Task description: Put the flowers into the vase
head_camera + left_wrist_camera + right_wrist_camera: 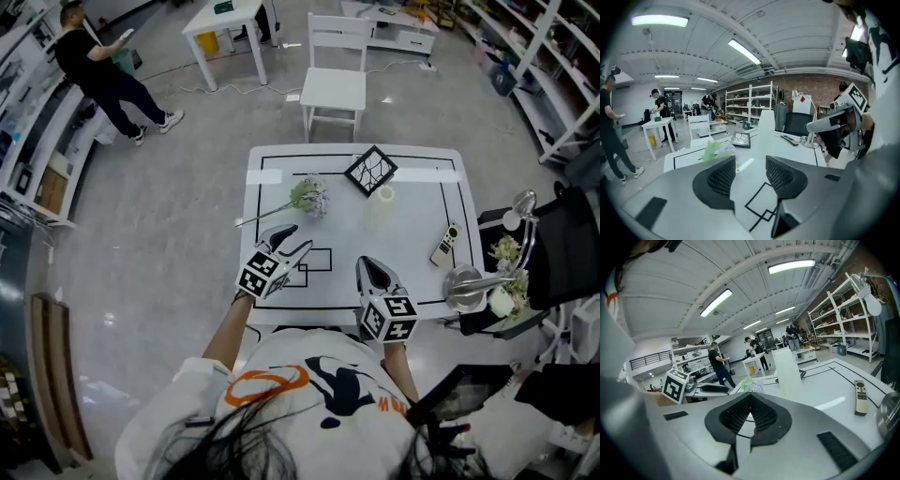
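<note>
A flower (307,197) with a pale purple and green head and a long thin stem lies on the white table (412,286), left of the middle; its head shows in the left gripper view as the flower (715,150) and in the right gripper view as the flower (753,385). A tall white vase (380,206) stands right of it, seen also as the vase (765,132) and the vase (787,372). My left gripper (292,240) is open, nothing between its jaws, just short of the flower. My right gripper (367,266) is shut and empty, near the table's front edge.
A black-framed square tile (370,171) lies behind the vase. A remote control (444,246) sits at the right, a metal lamp (469,283) at the table's right corner. A white chair (335,84) stands beyond the table. A person (103,70) stands far left.
</note>
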`<move>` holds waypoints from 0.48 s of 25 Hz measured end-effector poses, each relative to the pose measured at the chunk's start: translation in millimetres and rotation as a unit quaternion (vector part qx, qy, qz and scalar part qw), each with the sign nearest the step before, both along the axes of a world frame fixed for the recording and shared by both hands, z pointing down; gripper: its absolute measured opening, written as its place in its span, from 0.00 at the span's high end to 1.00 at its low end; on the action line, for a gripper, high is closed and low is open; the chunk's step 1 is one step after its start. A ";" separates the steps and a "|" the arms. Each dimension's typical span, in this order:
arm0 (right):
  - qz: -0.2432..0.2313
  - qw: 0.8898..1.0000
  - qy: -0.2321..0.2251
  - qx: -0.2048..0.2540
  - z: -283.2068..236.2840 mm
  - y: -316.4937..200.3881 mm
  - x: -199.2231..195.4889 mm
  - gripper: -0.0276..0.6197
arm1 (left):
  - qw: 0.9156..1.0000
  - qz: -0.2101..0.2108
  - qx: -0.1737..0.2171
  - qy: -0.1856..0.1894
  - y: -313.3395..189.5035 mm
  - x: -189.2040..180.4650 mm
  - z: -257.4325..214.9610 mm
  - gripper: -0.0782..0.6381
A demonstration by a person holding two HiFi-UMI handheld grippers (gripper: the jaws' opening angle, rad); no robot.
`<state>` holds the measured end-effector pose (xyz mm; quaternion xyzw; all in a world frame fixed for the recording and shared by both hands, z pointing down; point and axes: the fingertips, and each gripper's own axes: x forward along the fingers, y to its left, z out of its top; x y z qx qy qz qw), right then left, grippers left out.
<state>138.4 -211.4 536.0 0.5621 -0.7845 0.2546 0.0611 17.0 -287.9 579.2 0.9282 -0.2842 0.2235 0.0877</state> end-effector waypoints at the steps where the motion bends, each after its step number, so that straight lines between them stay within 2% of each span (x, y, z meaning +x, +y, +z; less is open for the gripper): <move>1: 0.000 1.000 -0.001 -0.002 1.3 -1.2 -2.6 0.94 | 1.000 0.000 0.005 -0.010 -8.2 -4.8 2.3 0.62; 7: -0.006 1.000 -0.001 -0.018 12.0 -7.7 -21.7 0.94 | 0.996 0.016 0.023 -0.083 -59.5 -23.8 22.5 0.62; 12: -0.013 0.999 0.004 -0.029 16.4 -9.2 -36.2 0.94 | 0.989 0.052 0.000 -0.141 -93.1 -20.3 53.5 0.62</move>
